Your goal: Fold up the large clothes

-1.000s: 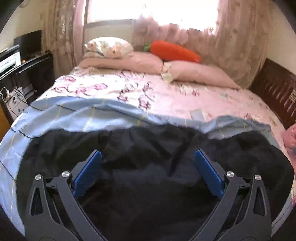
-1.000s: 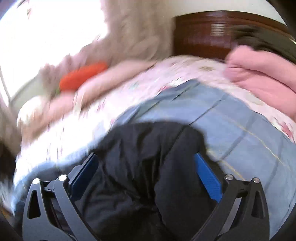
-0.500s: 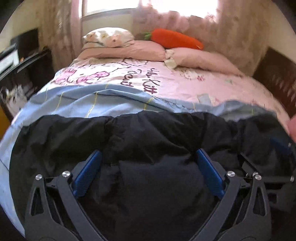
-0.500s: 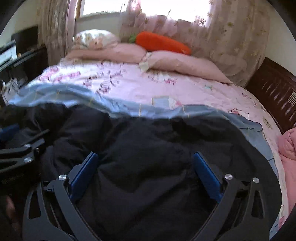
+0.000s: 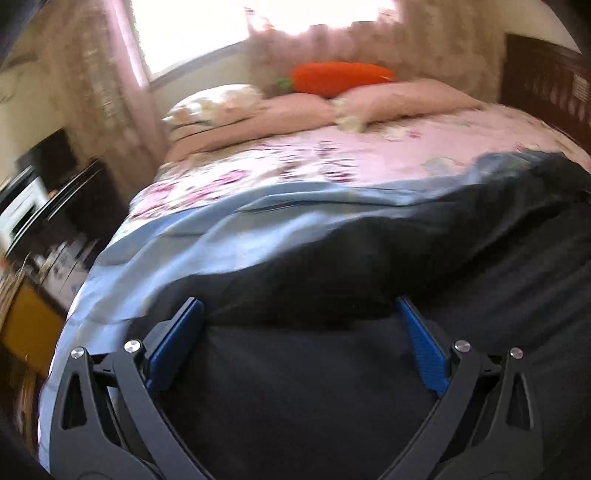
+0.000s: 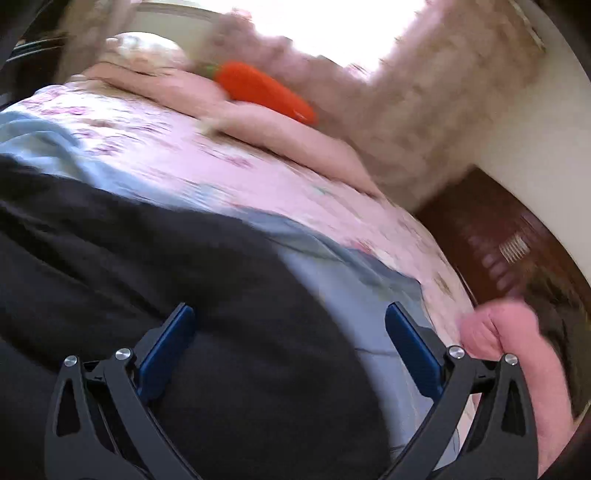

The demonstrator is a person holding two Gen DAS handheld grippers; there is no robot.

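Pink floral bedsheet [image 5: 332,158] covers the bed, with a light-blue sheet [image 5: 207,236] spread across the near part and a large black garment [image 5: 369,369] lying on top of that, w/ its long axis running side to side across both views. Pink pillows [image 5: 399,99] and an orange carrot-shaped plush [image 5: 340,75] sit along the far side under the curtained window [image 5: 207,29]; dark wooden headboard [image 6: 517,258] stands at right, and a rolled pink blanket [image 6: 517,354] lies just beside the right tool. No containers are visible in either view.

Left gripper [image 5: 301,314] hangs over the garment's left portion, jaws spread wide apart, nothing between them but black fabric below; the garment's far edge runs just ahead of the blue pads and its bulk extends off to the right. Right gripper [image 6: 290,319] hangs over the garment's right end, jaws likewise wide apart and empty; black cloth fills the space under its left pad while blue sheet shows under its right pad, so the garment's end edge passes between the jaws. Both views are motion-blurred, so whether pads touch cloth can't be told.

Judgement: each tool is near its own end of the garment, approx. set for a two-ended pinch; the right one looks closer to a free edge.
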